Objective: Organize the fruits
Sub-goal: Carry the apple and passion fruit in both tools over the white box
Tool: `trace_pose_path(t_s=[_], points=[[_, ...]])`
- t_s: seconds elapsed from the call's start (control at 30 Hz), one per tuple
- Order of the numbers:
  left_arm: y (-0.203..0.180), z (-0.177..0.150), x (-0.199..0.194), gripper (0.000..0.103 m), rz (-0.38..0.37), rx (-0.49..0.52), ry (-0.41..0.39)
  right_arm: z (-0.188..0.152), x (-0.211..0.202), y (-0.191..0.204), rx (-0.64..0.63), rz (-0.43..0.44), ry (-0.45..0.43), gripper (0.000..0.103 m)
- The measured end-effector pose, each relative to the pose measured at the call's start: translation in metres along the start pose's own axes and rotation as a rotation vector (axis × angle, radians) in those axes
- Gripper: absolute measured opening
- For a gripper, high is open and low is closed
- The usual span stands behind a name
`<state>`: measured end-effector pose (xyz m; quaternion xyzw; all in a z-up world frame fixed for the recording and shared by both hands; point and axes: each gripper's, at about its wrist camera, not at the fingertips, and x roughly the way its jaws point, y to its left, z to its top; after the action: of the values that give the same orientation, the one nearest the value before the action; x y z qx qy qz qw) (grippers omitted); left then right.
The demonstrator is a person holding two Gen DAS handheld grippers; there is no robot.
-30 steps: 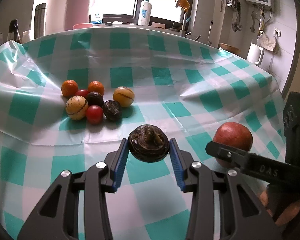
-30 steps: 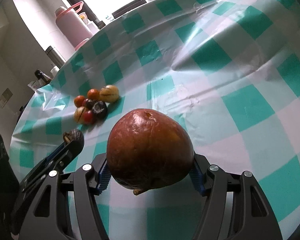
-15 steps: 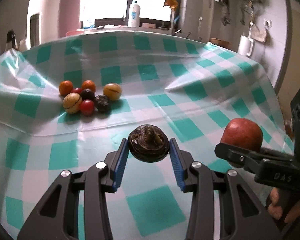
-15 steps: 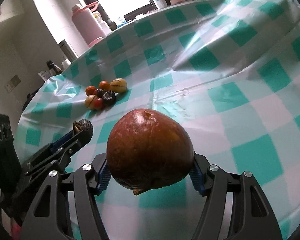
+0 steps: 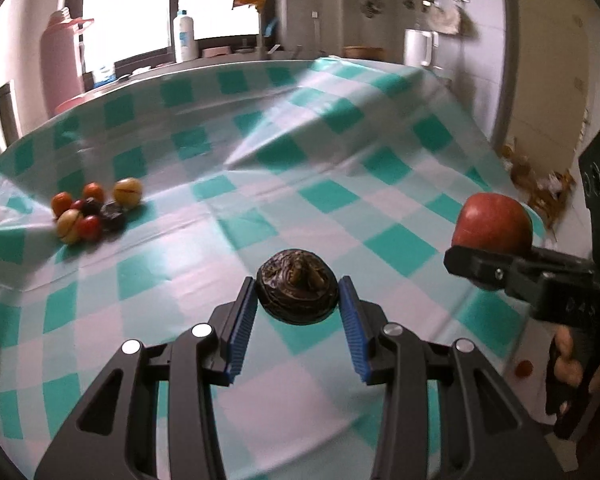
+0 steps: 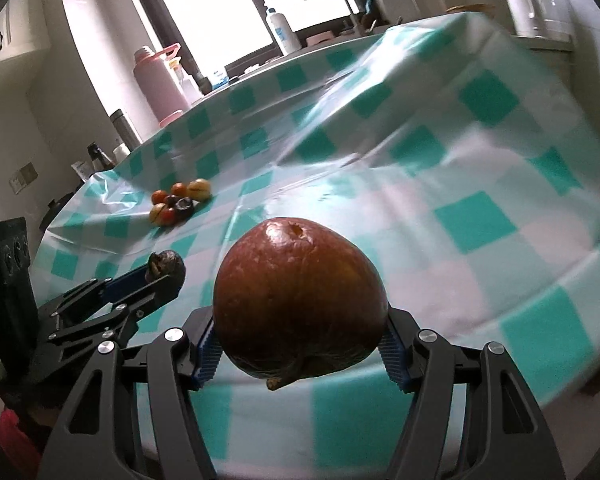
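Already, a cluster of small fruits [image 5: 92, 212] is sitting gathered on the far left of the checked tablecloth [image 5: 324, 184], the pieces touching one another; that much of the sorting looks done. Two fruits are not yet placed, each being carried above the cloth, well apart from the cluster; my guess is that both are heading there or to a group of their own, though no other group is showing.

The left gripper [image 5: 298, 300] is pinching a dark wrinkled fruit [image 5: 298, 296] between its blue pads [image 5: 242, 320], stem end facing up; it is hanging over the near middle of the table, pointing forward and level with the cloth. The right gripper [image 6: 300, 344] is clamping a large reddish-brown fruit [image 6: 300, 300], the pads pressing its lower flanks and a short stalk poking out beneath; it is sitting to the right of the left one, near the table's right edge, angled toward the cluster. The person's right hand [image 5: 572, 364] is wrapping the handle; a small red thing [image 5: 524, 369] is lying below the table edge, too blurred to name.
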<state>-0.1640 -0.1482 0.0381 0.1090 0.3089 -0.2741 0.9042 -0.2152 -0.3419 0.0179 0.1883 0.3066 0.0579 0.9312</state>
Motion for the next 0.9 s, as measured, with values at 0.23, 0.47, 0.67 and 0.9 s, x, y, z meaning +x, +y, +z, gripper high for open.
trace_pose_path(t_s=[0.23,0.47,0.67,0.9], points=[[-0.049,-0.004,-0.009,0.042,-0.055,0.101,-0.010,-0.019,-0.041,-0.054,0.086,-0.033,-0.070,0.064],[-0.109,-0.004,-0.018,0.042,-0.151,0.228,-0.041,-0.034,-0.096,-0.119,0.192,-0.155,-0.155,0.064],[-0.180,-0.017,-0.009,0.042,-0.269,0.402,0.002,-0.063,-0.117,-0.177,0.231,-0.392,-0.079,0.064],[-0.259,-0.058,0.038,0.042,-0.384,0.592,0.170,-0.098,-0.081,-0.226,0.262,-0.561,0.141,0.064]])
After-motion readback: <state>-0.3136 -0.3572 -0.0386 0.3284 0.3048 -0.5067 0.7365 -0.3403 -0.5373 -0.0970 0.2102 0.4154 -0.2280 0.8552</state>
